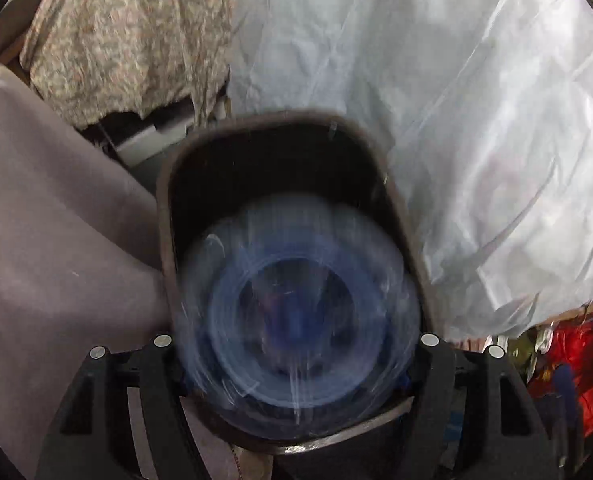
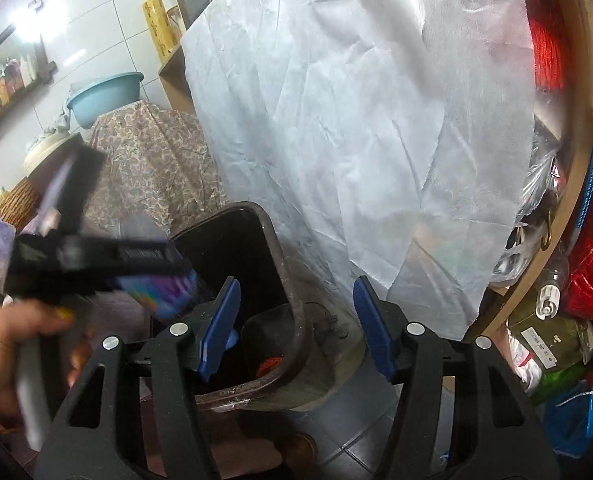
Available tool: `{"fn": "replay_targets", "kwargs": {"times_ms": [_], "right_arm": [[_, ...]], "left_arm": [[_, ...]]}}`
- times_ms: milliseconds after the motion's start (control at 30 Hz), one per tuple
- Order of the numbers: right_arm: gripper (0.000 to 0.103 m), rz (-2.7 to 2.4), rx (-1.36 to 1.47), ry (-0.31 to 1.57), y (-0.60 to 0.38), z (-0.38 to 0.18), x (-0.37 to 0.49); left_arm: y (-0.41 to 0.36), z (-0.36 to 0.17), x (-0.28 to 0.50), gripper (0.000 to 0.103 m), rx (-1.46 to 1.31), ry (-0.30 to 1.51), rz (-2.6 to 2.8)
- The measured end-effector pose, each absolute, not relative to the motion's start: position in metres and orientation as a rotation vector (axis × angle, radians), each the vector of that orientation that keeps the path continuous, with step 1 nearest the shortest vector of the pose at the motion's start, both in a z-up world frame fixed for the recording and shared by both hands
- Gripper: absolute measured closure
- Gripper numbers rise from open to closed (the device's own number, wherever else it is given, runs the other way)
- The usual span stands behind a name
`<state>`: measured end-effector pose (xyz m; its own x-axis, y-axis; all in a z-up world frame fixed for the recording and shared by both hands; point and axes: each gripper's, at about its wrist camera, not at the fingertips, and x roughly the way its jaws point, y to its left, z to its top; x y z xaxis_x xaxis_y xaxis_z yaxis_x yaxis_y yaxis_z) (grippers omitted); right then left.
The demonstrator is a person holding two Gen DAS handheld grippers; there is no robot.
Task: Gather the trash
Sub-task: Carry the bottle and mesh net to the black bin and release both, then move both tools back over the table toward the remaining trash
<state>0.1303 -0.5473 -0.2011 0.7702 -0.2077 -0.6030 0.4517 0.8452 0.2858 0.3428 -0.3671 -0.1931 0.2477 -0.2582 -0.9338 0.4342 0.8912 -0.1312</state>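
The left gripper (image 1: pixel 296 344) was pointed steeply down over the bin (image 1: pixel 176 208), and right between its jaws sat a clear plastic container with a blue ring (image 1: pixel 296 320), round end toward the camera and badly smeared by blur. It filled the whole gap from one arm to the other, but with that blur I honestly couldn't tell whether the pads were squeezing it or just flanking it. The container sat over the near half of the bin's dark opening, at about rim level. Left of the bin hung a mauve cloth (image 1: pixel 48 240), beyond it a floral patterned cloth (image 1: pixel 128 40), and a big crinkled white sheet (image 1: pixel 436 120) covered everything to the right. Over on the other side, the right gripper (image 2: pixel 296 328) was spread wide with nothing between its blue pads (image 2: pixel 220 328), hanging above the bin's near right corner (image 2: pixel 292 316). Looking through it, something orange (image 2: pixel 268 364) lay down inside the bin. From this view the left gripper (image 2: pixel 96 256) showed up as a blurry black shape at the bin's left edge, with the person's hand (image 2: pixel 12 352) gripping its handle. Tiled floor (image 2: pixel 360 456) ran underneath, and a cluttered shelf with red bags (image 2: pixel 592 280) stood off to the right.
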Motion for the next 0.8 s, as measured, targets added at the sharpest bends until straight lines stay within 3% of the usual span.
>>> {"fn": "replay_targets", "kwargs": {"times_ms": [167,400,533,667,800], "right_arm": [[0.043,-0.369,0.434,0.592,-0.545,-0.202,0.131],[0.043,-0.396,0.429,0.575,-0.542,-0.188,0.126],[0.040,-0.389,0.432,0.557,-0.536,-0.174,0.124],[0.038,-0.341,0.426,0.537,-0.519,-0.157,0.122],[0.038,-0.256,0.425,0.523,-0.496,-0.137,0.121]], "left_arm": [[-0.360,-0.189,0.344,0.020,0.108,1.268,-0.480],[-0.364,-0.155,0.324,0.016,0.159,1.209,-0.565],[-0.347,-0.109,0.301,0.016,0.126,1.127,-0.627],[-0.309,-0.058,0.277,0.006,0.068,1.000,-0.646],[-0.262,-0.022,0.248,0.005,0.071,0.891,-0.651]]}}
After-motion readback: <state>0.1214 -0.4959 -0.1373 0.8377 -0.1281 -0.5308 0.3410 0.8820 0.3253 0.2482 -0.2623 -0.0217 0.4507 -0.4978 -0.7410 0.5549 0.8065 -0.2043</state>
